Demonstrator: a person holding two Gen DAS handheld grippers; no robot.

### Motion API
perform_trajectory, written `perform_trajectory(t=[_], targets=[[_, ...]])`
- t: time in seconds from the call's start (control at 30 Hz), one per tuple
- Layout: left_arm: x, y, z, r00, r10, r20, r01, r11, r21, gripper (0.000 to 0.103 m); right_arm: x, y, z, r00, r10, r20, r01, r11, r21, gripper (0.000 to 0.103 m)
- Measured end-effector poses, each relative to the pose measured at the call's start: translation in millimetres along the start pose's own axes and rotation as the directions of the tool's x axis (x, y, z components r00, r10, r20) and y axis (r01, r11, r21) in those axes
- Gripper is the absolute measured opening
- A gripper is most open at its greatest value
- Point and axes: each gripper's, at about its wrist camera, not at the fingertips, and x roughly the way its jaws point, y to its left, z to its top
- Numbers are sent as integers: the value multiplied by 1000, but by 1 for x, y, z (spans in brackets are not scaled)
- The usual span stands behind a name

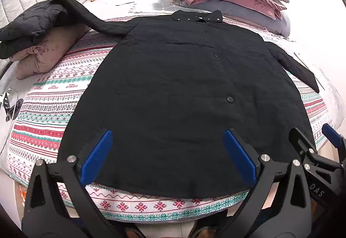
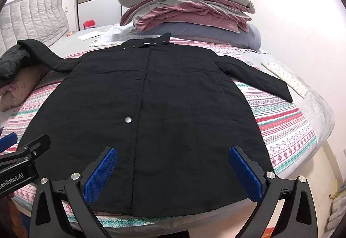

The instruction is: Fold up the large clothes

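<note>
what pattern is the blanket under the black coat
White blanket banded with red, pink and teal folk-style motifs; left wrist view shows it best.

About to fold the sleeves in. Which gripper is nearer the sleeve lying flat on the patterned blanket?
Right. The right gripper hovers open over the coat hem on the side of that sleeve; the left gripper, also open, sits further toward the other side.

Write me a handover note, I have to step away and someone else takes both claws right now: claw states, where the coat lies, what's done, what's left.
Left claw: open, empty, over the hem.
Right claw: open, empty, beside it.
Black coat: spread flat, front up, on the patterned blanket, collar far from you. One sleeve drapes over the pillows at left, the other sleeve lies out at right.
Done: laid out.
Left: all folds, probably sleeves first.
</note>
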Motion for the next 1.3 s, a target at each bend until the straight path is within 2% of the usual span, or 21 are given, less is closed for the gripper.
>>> perform_trajectory(t=[0.3,0.47,0.6,0.7,0.9,1.1,1.2,1.3], targets=[[8,-2,3,1000,7,5,-7,1000,-9,102,15,6,1,1000,25,-2,-24,999,36,103],[18,-6,7,1000,-8,-21,8,1000,-20,102,25,9,2,1000,-1,-2,1,1000,24,103],[22,-8,12,1000,0,-13,0,1000,-21,102,33,7,3,1000,-5,-4,5,1000,24,103],[26,-6,19,1000,12,3,-12,999,-31,102,35,2,8,999,20,28,-21,998,61,103],[36,4,36,999,38,18,-37,998,-51,102,33,-2,20,995,5,96,-11,998,64,103],[45,34,62,993,115,17,-113,990,-90,102,53,-4,61,995,-12,95,5,997,73,103],[47,62,82,988,149,38,-142,979,-146,102,62,0,87,995,-9,101,1,997,75,103],[52,88,103,984,174,23,-167,967,-190,102,70,14,117,993,-20,113,16,999,35,103]])
